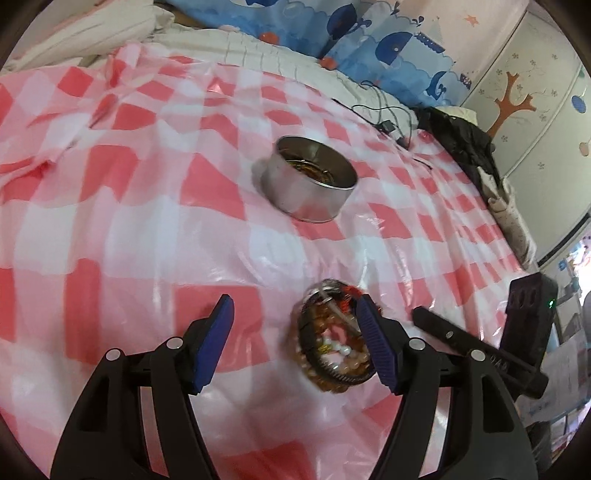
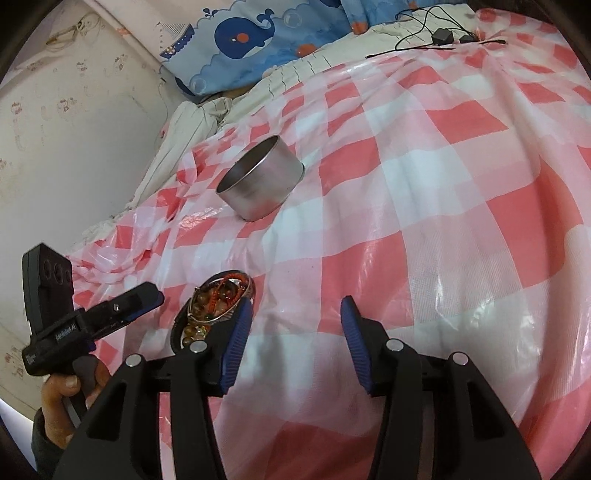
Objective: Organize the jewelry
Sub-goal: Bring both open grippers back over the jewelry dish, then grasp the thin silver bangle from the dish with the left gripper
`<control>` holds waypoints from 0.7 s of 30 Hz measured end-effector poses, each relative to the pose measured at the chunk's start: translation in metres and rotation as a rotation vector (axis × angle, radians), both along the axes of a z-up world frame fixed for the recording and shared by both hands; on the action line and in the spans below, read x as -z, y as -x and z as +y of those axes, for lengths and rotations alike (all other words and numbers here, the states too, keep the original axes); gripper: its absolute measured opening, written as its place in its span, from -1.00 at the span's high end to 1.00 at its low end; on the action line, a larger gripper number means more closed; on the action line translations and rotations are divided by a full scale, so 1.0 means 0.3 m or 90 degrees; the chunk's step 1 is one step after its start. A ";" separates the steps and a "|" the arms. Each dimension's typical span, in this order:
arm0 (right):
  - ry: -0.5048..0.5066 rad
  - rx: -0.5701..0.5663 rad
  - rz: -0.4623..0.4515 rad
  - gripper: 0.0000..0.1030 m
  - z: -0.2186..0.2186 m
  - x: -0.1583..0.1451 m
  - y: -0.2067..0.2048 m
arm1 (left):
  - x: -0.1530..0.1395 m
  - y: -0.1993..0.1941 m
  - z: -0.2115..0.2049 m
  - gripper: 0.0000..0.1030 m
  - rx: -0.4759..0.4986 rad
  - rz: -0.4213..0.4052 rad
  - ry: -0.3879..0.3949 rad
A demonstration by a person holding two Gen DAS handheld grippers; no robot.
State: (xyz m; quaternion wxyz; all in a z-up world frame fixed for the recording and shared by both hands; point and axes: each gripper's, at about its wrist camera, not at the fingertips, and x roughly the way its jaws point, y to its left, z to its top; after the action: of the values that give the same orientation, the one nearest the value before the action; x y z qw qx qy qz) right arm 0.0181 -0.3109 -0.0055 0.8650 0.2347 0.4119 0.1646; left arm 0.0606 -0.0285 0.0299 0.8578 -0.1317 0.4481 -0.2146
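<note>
Plastic sheet (image 1: 147, 221): glossy, thin, crinkled, in pink and white checks, spread over a bed.
Tin (image 1: 309, 178): round, shallow, bare silver metal, open at the top, standing on the sheet well beyond both grippers; something brownish lies inside, too dim to tell.
Jewelry (image 1: 334, 343): a loose heap on the sheet, nearer than the tin, made of amber bead bracelets, white pearl-like beads, a dark ribbed ring, a thin metal bangle and a bit of red cord.
Left gripper (image 1: 295, 343): black frame with ribbed blue pads, spread wide with nothing between the pads; its right pad overlaps the edge of the heap, and whether it touches I cannot tell.
Right gripper (image 2: 295, 343): same build, jaws apart and empty over bare sheet; the heap lies just to the left of its left pad.
Hand (image 2: 61, 393): wrapped round the left gripper's handle, low at the left of the right view.
Bedding (image 2: 258, 33): blue cloth printed with whales, soft and rumpled, beyond the sheet.
Cables (image 2: 443, 35): thin black leads and a small black plug on the bed's far edge.
Wall (image 1: 528, 92): pale, with a brown tree decal.
</note>
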 end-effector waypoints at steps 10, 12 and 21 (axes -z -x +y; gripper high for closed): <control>-0.004 -0.002 0.002 -0.08 0.003 0.002 -0.007 | 0.036 -0.036 -0.144 -0.27 0.050 -0.025 -0.055; -0.004 -0.002 0.003 -0.09 0.003 0.002 -0.007 | 0.039 -0.036 -0.175 -0.27 0.067 -0.033 -0.069; -0.003 -0.003 0.002 -0.14 0.008 0.002 -0.007 | 0.068 -0.049 -0.167 0.21 0.073 -0.010 -0.041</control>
State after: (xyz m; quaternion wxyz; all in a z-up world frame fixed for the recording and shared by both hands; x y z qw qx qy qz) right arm 0.0201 -0.3084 -0.0060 0.8632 0.2360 0.4137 0.1673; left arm 0.0754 -0.0787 0.0096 0.8515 -0.0762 0.4548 -0.2497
